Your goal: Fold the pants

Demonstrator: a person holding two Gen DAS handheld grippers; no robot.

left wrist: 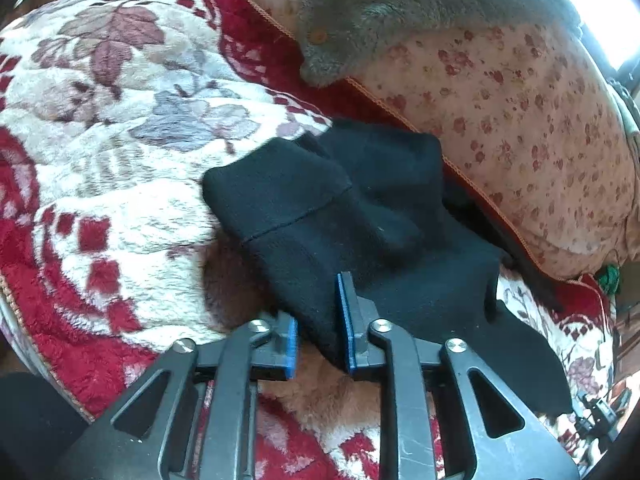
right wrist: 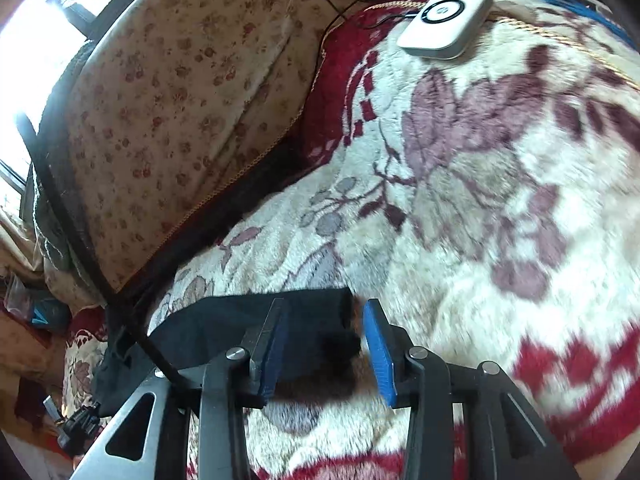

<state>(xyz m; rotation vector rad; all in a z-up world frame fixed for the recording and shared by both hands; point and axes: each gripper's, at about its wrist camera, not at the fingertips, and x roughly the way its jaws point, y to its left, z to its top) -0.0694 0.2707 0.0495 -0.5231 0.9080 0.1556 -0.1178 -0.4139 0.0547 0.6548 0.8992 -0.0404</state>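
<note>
The left gripper (left wrist: 323, 322) stands with its jaws parted, a fold of the black pants (left wrist: 352, 216) lying loose between the blue pads, unpinched. The pants run from there toward the upper right of that frame, along the floral cushion (left wrist: 520, 140). The right gripper (right wrist: 326, 346) is likewise open, over the pants' corner (right wrist: 256, 320) at lower left, on the fleece blanket (right wrist: 460, 200). The left sits nearer the bulk.

Blanket (right wrist: 500, 240) is motion-blurred; pants (right wrist: 240, 320) perhaps continue under the right claw (right wrist: 326, 344).
</note>
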